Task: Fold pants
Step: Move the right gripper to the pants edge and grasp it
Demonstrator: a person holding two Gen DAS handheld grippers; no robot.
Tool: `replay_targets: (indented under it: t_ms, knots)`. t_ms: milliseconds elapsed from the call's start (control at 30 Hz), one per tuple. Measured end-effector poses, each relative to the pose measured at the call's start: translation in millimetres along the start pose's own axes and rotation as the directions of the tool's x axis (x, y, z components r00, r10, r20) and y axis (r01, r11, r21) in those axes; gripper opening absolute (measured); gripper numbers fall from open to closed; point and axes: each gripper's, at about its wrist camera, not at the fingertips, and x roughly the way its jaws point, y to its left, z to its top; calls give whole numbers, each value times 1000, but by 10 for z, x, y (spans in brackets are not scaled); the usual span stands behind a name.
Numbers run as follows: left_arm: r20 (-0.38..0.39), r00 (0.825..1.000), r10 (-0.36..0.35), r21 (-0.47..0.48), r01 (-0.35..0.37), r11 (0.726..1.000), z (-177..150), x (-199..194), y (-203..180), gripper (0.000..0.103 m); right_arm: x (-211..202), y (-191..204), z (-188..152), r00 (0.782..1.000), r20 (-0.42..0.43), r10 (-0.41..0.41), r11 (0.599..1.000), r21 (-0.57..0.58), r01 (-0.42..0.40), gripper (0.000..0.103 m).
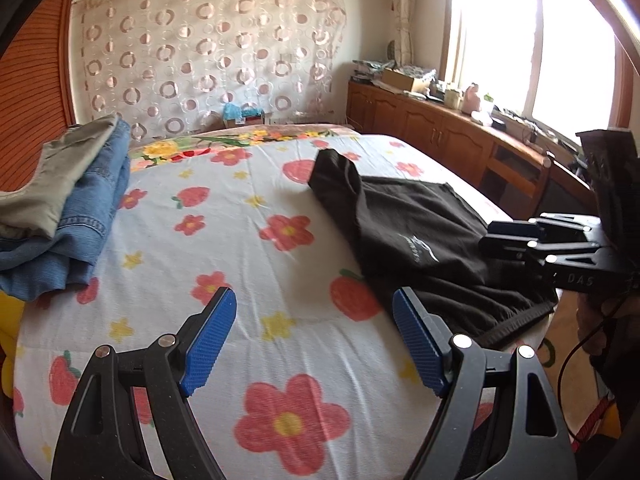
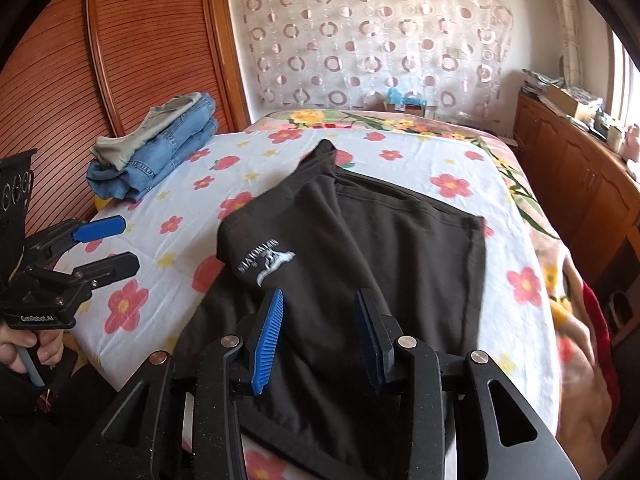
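Note:
Black pants [image 2: 380,248] with a white logo lie partly folded on the flowered bed sheet [image 2: 440,160]; they also show in the left wrist view [image 1: 420,232] at the bed's right side. My left gripper [image 1: 314,320] is open and empty, above bare sheet to the left of the pants; it also shows in the right wrist view [image 2: 112,244]. My right gripper [image 2: 320,320] is open and empty, just above the near part of the pants; it also shows in the left wrist view [image 1: 492,236].
A pile of folded jeans with a grey-green garment on top [image 1: 68,208] lies at the bed's left side, also in the right wrist view [image 2: 156,148]. A wooden cabinet [image 1: 440,136] with clutter runs along the right under the window. A slatted wooden door [image 2: 100,80] stands left.

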Motion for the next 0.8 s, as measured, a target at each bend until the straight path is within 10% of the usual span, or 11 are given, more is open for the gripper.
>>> replay_targets:
  t_ms: [800]
  knots:
    - [37,999,4,-63,-1,998,36,-140,347,88,780,457,344,990,-106,96,986,-126,-109,39]
